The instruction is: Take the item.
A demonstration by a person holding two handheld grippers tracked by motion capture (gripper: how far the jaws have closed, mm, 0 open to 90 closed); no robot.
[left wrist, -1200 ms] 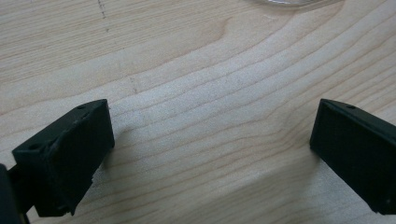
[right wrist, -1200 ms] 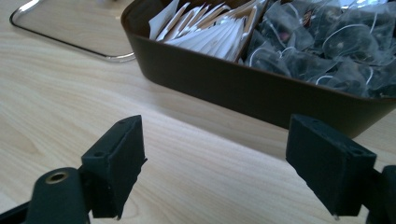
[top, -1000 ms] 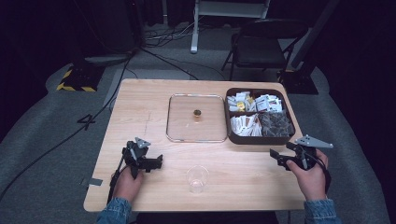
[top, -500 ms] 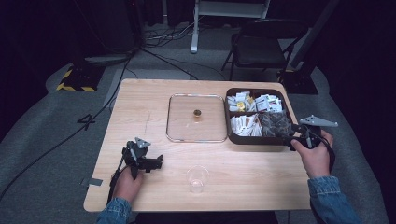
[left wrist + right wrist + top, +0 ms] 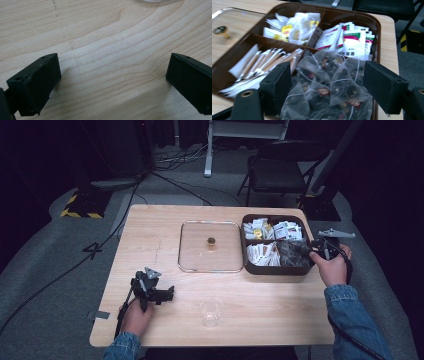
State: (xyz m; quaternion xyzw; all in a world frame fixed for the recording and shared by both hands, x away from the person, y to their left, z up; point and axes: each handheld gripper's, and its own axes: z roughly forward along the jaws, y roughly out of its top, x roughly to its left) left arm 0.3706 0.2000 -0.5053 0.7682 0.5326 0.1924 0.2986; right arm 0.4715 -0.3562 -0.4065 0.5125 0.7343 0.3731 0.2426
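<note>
A brown compartment tray (image 5: 272,270) sits at the table's right and holds paper sachets, stick packets and mesh tea bags (image 5: 289,252). My right gripper (image 5: 307,248) hovers at the tray's right edge, pointing left over the near right compartment. In the right gripper view its jaws (image 5: 327,85) straddle the pile of mesh tea bags (image 5: 324,72) without pressing on any. They have just been closing a little and stand open. My left gripper (image 5: 168,294) rests at the front left, open over bare wood (image 5: 113,75).
A clear square lid (image 5: 195,250) with a small round knob (image 5: 211,241) lies flat left of the tray. A clear plastic cup (image 5: 211,311) stands near the front edge. A folding chair (image 5: 280,170) and floor cables lie beyond the table.
The right hand has moved from the table's front right corner away from the person, up to the tray's right side. The left hand has stayed put.
</note>
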